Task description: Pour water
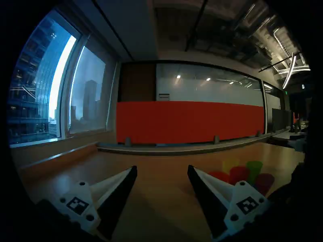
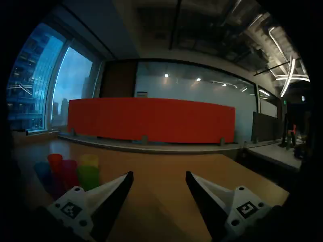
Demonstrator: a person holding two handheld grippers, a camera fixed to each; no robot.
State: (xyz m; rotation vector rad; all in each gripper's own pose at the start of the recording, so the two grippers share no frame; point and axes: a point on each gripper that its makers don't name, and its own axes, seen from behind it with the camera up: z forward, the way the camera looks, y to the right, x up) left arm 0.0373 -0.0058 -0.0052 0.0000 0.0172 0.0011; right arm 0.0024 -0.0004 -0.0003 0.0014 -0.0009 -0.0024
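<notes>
Dim office, wooden table (image 1: pixel 161 201) bare and open in front of both grippers.

Left gripper view: left gripper (image 1: pixel 162 167) hangs low over the wood, jaws spread wide, nothing between them, not touching anything. A cluster of coloured plastic cups (image 1: pixel 242 173) stands just past the fingertip on the view's right side, partly hidden behind that finger. Open tabletop runs ahead to the far edge, where an orange divider panel (image 1: pixel 189 121) stands along it. Big windows (image 1: pixel 40 92) on that view's left.

Right gripper view: right gripper (image 2: pixel 159 172) is also wide open, empty, over bare wood. The same cups sit near, beside and behind the finger on the view's left side. The table edge drops off toward the view's right, with a gap before the next desk (image 2: pixel 274 155).
</notes>
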